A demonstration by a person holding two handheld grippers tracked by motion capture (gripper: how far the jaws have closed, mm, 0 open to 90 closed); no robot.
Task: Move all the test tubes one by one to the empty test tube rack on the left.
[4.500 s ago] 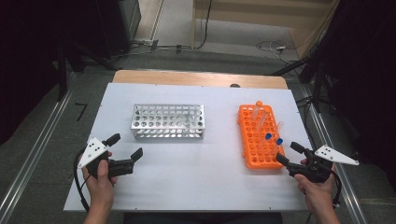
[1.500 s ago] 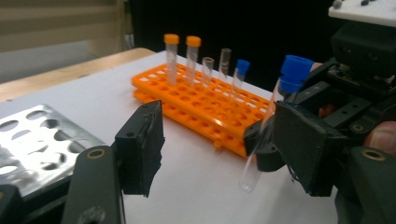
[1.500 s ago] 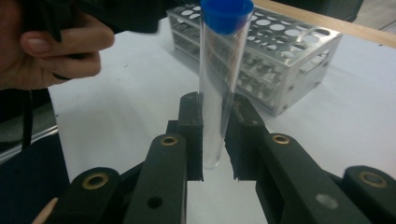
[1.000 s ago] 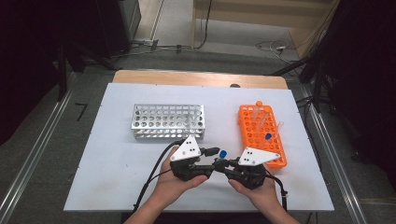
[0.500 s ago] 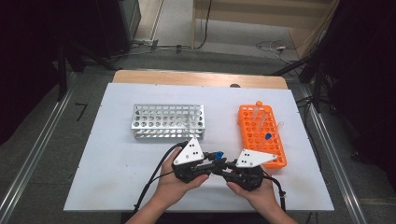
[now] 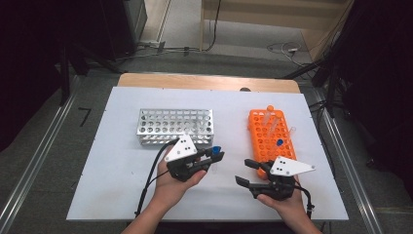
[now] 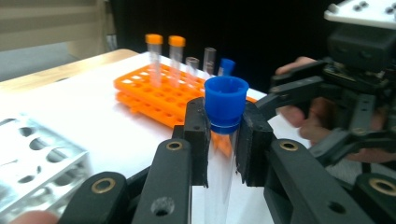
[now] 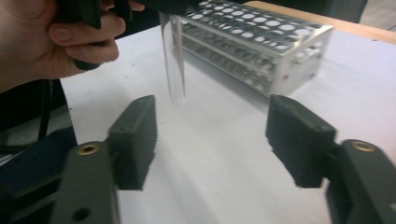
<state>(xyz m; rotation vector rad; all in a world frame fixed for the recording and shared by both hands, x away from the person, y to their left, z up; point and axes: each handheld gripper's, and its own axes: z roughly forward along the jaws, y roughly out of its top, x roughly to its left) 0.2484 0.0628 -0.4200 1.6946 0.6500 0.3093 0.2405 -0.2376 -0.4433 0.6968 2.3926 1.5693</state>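
Clear tube with blue cap [image 7: 226,100] sits clamped upright in the left gripper [image 7: 224,140], over the white table [image 6: 112,161] between the two racks. Its lower end is cut off in the left gripper view; in the high view the tube body is hard to make out behind the jaws. Right gripper [image 8: 212,135]: jaws apart, have just been opening, nothing between them. Silver rack [image 6: 175,126] holds no tubes; orange rack [image 6: 269,134] holds five: two orange-capped, two uncapped, one blue-capped. Grey floor, dark surroundings, cables behind.
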